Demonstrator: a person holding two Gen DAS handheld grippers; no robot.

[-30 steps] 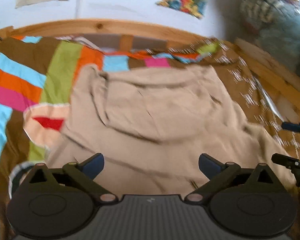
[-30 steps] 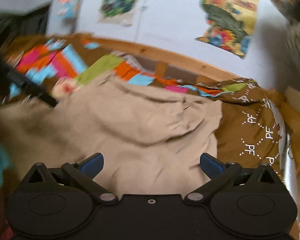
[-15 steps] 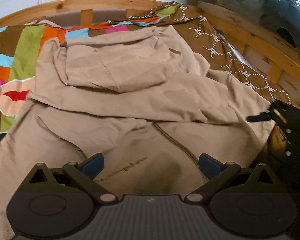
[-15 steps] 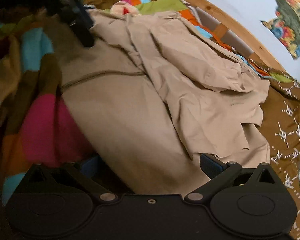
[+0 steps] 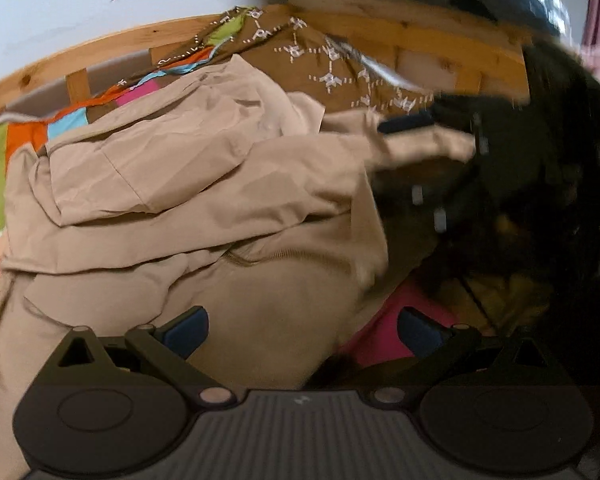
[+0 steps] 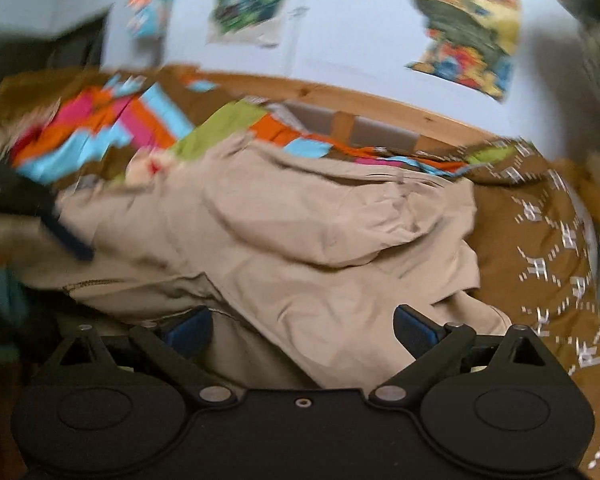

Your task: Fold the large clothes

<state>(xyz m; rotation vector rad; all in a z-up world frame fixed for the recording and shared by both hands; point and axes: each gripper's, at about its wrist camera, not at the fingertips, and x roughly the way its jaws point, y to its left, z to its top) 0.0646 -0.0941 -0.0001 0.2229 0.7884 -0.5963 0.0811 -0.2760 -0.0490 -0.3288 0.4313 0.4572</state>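
Observation:
A large beige hoodie (image 5: 204,184) lies crumpled on the bed, its hood folded over the body. My left gripper (image 5: 302,332) hovers open low over the hoodie's near edge, with nothing between its blue pads. At the right of this view, one blurred blue finger (image 5: 406,124) of my right gripper rests by a beige sleeve end (image 5: 432,148). In the right wrist view the hoodie (image 6: 300,232) fills the middle. My right gripper (image 6: 302,328) is open, and cloth lies under the gap. The left gripper's finger (image 6: 68,236) shows at the left, blurred.
A patchwork blanket (image 6: 140,120) and a brown patterned blanket (image 6: 540,240) cover the bed. The wooden bed frame (image 5: 420,32) runs behind and along the right. Posters (image 6: 464,20) hang on the white wall. A dark blurred mass (image 5: 540,200), part tool and part person, fills the right.
The left wrist view swung right and now faces the bed's right rail. The right gripper moved up beside the sleeve end. The right wrist view turned back toward the headboard.

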